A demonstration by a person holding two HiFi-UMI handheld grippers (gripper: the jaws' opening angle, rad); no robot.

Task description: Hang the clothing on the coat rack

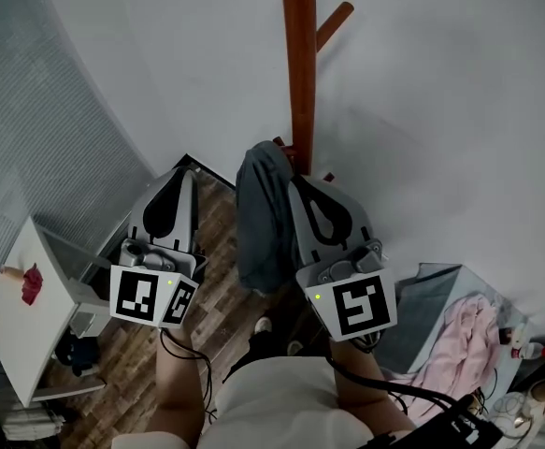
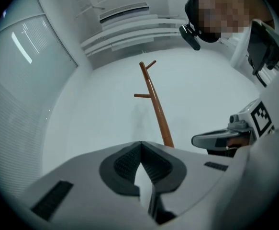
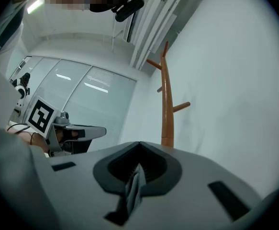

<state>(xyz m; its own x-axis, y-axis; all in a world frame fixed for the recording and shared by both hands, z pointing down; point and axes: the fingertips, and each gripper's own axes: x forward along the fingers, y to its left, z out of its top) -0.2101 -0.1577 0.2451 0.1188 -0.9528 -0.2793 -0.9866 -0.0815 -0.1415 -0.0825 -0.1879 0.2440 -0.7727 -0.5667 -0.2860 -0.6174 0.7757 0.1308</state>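
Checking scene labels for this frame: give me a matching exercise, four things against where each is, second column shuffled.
1. grey garment
2. coat rack
3. pink clothing
4. red object

A. on the white table, at the head view's left
B. pinched in the right hand-held gripper
C. heaped at the head view's lower right
D. upright before the white wall

Pairs: 1-B, 2-D, 3-C, 4-A

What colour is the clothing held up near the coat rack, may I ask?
Dark grey-blue; the clothing shows best in the head view.
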